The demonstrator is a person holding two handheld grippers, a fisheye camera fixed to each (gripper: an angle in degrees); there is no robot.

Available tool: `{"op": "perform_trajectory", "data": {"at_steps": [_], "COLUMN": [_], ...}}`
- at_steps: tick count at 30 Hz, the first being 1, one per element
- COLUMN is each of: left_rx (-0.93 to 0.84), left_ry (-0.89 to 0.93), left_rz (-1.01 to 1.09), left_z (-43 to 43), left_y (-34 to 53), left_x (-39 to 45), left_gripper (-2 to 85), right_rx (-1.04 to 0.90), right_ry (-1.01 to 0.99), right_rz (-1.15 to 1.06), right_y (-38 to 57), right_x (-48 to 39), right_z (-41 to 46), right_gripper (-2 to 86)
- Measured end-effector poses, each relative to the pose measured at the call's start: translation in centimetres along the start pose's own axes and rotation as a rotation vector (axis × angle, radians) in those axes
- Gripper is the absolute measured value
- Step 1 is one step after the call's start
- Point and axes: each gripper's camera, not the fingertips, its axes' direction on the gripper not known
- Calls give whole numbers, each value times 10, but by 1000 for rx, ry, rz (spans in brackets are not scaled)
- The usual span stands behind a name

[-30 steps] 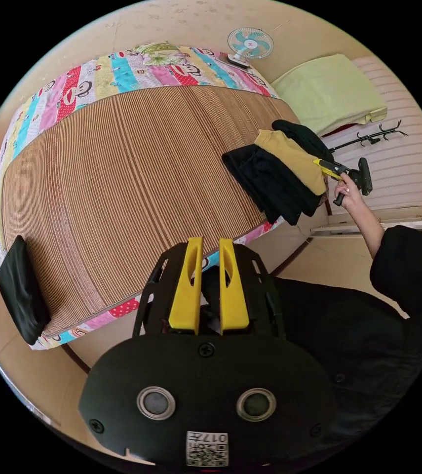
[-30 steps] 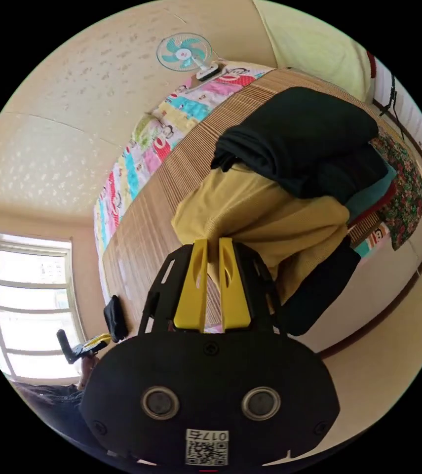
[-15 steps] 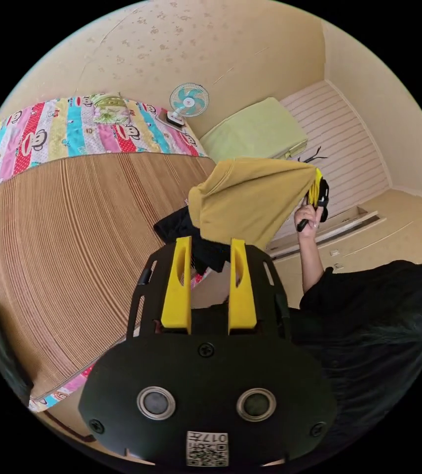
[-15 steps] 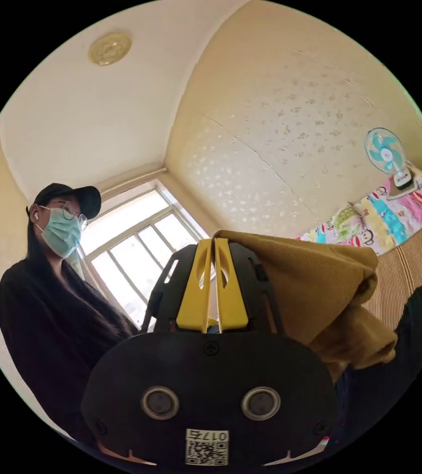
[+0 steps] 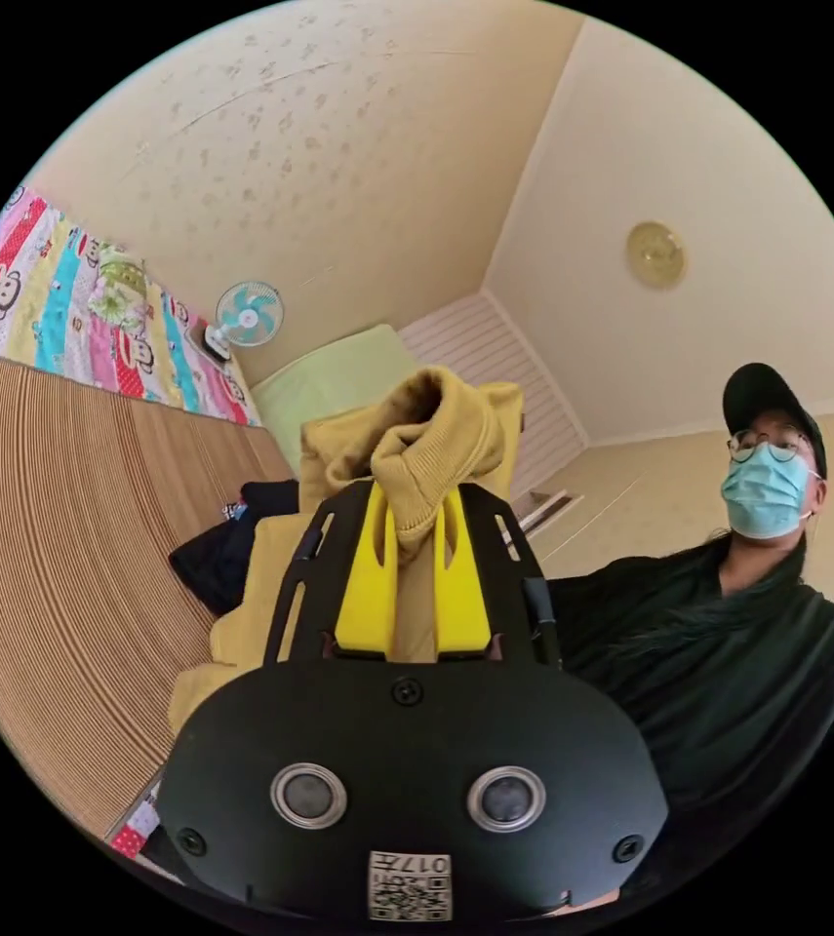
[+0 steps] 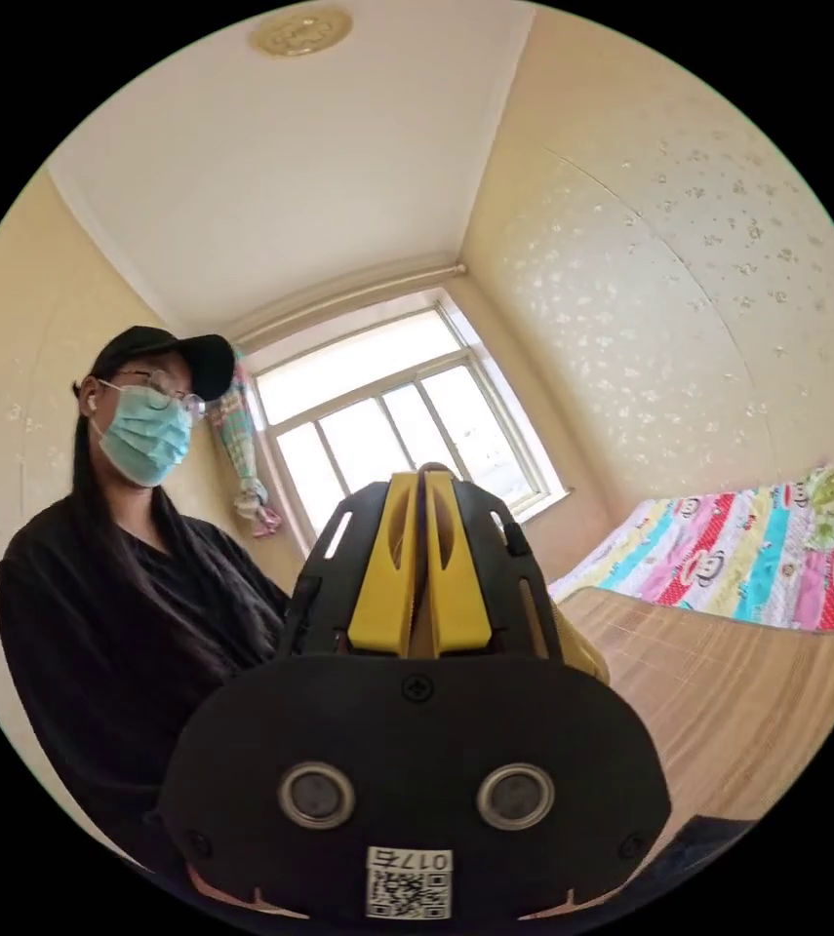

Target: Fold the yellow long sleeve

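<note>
Surface: a bed covered by a brown striped bamboo mat [image 5: 56, 546], with a multicoloured cartoon-print patchwork sheet [image 5: 56, 302] along its far edge; both also show in the right gripper view, mat [image 6: 729, 692] and sheet [image 6: 729, 575]. A pile of black clothes [image 5: 226, 551] lies at the mat's edge. A small teal-bladed fan [image 5: 246, 317] stands by the cream speckled wall, next to a pale green folded cover [image 5: 338, 380]. A white-framed window [image 6: 397, 409] is behind the person in black clothing [image 5: 729, 643].

Yellow long sleeve knit garment [image 5: 436, 439]: held in the air above the bed edge, its ribbed hem bunched over the left gripper [image 5: 415, 507], whose yellow jaws sit a little apart with the fabric pressed between them. The right gripper [image 6: 419, 487] has its jaws almost together on a thin yellow fold; more fabric shows beside it [image 6: 582, 658].

Change from half a second ago: the left gripper was open and empty below the garment; it now grips it. The right gripper keeps its hold. Both cameras have tilted upward towards the ceiling
</note>
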Motion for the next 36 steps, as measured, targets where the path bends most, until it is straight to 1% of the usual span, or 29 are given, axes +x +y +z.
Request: {"op": "perform_trajectory", "data": {"at_steps": [2, 3, 4, 5, 6, 7, 8, 9, 10, 11, 13, 15, 18, 20, 21, 24, 26, 28, 29, 31, 32, 33, 35, 36], "left_rx": [-5, -29, -30, -36, -72, -93, -138, -167, -166, -154, -123, -85, -53, -47, -28, -64, -75, -75, -117, -159, -164, -181, -181, -165], "left_ry": [-9, -58, -66, -94, -181, -239, -345, -396, -399, -370, -320, -275, -263, -292, -314, -341, -381, -389, -364, -286, -249, -223, -225, -254], "left_rz": [68, 114, 141, 159, 146, 146, 140, 113, 97, 80, 54, 8, -35, -24, -2, 19, 7, 14, 35, 59, 67, 75, 84, 77], "left_z": [-9, -7, -6, 0, 11, 18, 32, 44, 49, 55, 61, 69, 83, 90, 90, 92, 84, 74, 72, 66, 60, 57, 50, 43], "left_y": [-11, -17, -20, -25, -31, -34, -37, -39, -39, -40, -43, -46, -43, -42, -41, -44, -45, -44, -45, -41, -35, -25, -6, 8], "left_x": [25, 40, 47, 55, 58, 59, 58, 56, 54, 52, 52, 56, 66, 76, 86, 101, 106, 109, 108, 106, 106, 104, 104, 105], "left_gripper": [42, 37, 34, 32, 29, 28, 26, 25, 25, 25, 28, 37, 48, 50, 51, 51, 50, 52, 55, 78, 108, 126, 135, 136], "right_rx": [-201, -250, -314, -326, -324, -310, -286, -274, -265, -276, -302, -300, -298, -298, -296, -355, -319, -322, -289, -217, -163, -156, -139, -129], "right_ry": [384, 457, 567, 606, 598, 545, 458, 415, 359, 368, 432, 496, 595, 771, 816, 933, 1038, 1078, 1077, 1080, 1083, 1075, 1051, 1050], "right_rz": [92, 99, 81, 59, 56, 65, 74, 78, 97, 147, 190, 169, 113, 28, 3, -82, -144, -178, -202, -247, -286, -297, -280, -276], "right_y": [-4, -2, 5, 14, 20, 30, 40, 46, 59, 73, 92, 105, 103, 96, 96, 91, 79, 68, 60, 44, 31, 24, -5, -11], "right_x": [10, 10, 6, -4, -10, -24, -40, -48, -63, -75, -89, -103, -121, -131, -132, -129, -139, -143, -147, -158, -167, -170, -172, -171], "right_z": [26, 34, 51, 63, 68, 77, 85, 89, 99, 110, 124, 134, 153, 173, 178, 202, 195, 187, 178, 163, 153, 151, 146, 145], "right_gripper": [47, 56, 74, 91, 95, 104, 112, 115, 118, 120, 124, 131, 148, 160, 159, 140, 86, 65, 60, 57, 55, 54, 52, 51]}}
